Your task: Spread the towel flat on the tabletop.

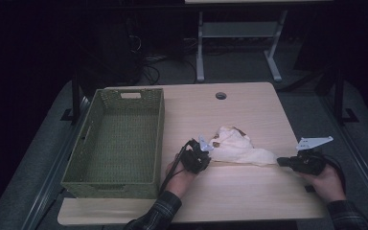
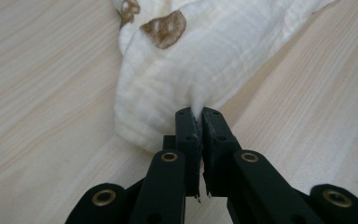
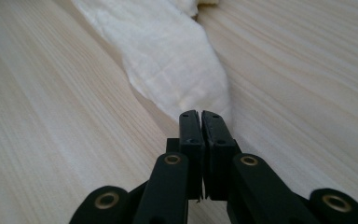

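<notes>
**Both grippers clamped on the cloth, ready to lift**

The cream cloth [image 1: 235, 146] lies crumpled near the middle of the wooden table [image 1: 249, 191], just right of the green woven basket [image 1: 117, 141]. It has brown printed patches near its far end and tapers to a thin tail that runs toward the person's right.

The left gripper [image 2: 199, 113] has its jaws pinched tight on a fold at the cloth's near-left edge; a little fabric shows squeezed between the tips. The right gripper [image 3: 199, 114] is closed at the very tip of the tail. Its jaws are together, and the cloth's end seems to be caught between them, though the bite is thin and I can't be fully sure it is secure.

This looks to me like the grasping step, with both ends taken and the cloth flat on the table. The next move probably calls for raising both hands together and drawing them apart to spread it, or carrying it left over the basket's rim. The right-hand pinch is the one I'd watch for slipping.
</notes>
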Demonstrator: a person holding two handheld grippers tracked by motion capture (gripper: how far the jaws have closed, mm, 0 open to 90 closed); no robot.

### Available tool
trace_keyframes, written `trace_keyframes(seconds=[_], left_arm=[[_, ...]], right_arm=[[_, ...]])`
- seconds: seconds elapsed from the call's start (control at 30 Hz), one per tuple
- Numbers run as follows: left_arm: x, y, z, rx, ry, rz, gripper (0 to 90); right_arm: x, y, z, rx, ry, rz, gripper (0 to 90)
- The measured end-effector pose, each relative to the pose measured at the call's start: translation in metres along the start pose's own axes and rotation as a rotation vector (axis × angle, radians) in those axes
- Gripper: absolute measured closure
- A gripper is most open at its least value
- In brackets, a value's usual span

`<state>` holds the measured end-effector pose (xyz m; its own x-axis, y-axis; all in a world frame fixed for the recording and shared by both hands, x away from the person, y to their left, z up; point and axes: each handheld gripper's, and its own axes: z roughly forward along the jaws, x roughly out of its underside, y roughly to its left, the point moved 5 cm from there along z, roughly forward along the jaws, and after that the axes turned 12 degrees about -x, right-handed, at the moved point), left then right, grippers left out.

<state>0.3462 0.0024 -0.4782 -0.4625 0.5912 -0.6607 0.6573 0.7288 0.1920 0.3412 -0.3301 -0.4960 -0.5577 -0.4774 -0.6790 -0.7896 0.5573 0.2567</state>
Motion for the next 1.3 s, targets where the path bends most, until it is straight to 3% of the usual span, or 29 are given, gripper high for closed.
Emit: trace_keyframes(seconds=[0.27, 0.5, 0.63, 0.8, 0.97, 1.07, 1.1, 1.3], left_arm=[[0.001, 0.001, -0.008, 0.009, -0.015, -0.016, 86.2], [0.002, -0.006, -0.028, 0.029, -0.043, -0.026, 85.7], [0.011, -0.01, -0.033, 0.045, -0.027, -0.024, 85.8], [0.026, -0.013, -0.04, 0.079, 0.0, -0.054, 85.5], [0.035, -0.018, -0.042, 0.107, 0.03, -0.04, 83.9], [0.039, -0.021, -0.041, 0.106, 0.033, -0.04, 77.5], [0.038, -0.021, -0.041, 0.1, 0.025, -0.043, 72.1], [0.036, -0.02, -0.037, 0.091, 0.01, -0.046, 59.9]], right_arm=[[-0.004, 0.007, -0.008, -0.017, -0.037, -0.019, 88.0], [0.001, 0.017, -0.012, -0.034, -0.043, -0.042, 87.8], [0.005, 0.025, -0.014, -0.051, -0.039, -0.043, 87.8], [0.01, 0.034, -0.01, -0.088, -0.029, -0.045, 87.8], [0.015, 0.041, -0.006, -0.105, 0.003, -0.057, 87.8], [0.019, 0.045, -0.004, -0.116, 0.021, -0.065, 86.7], [0.018, 0.046, -0.005, -0.114, 0.004, -0.073, 82.2], [0.006, 0.043, -0.008, -0.105, -0.046, -0.069, 75.8]])
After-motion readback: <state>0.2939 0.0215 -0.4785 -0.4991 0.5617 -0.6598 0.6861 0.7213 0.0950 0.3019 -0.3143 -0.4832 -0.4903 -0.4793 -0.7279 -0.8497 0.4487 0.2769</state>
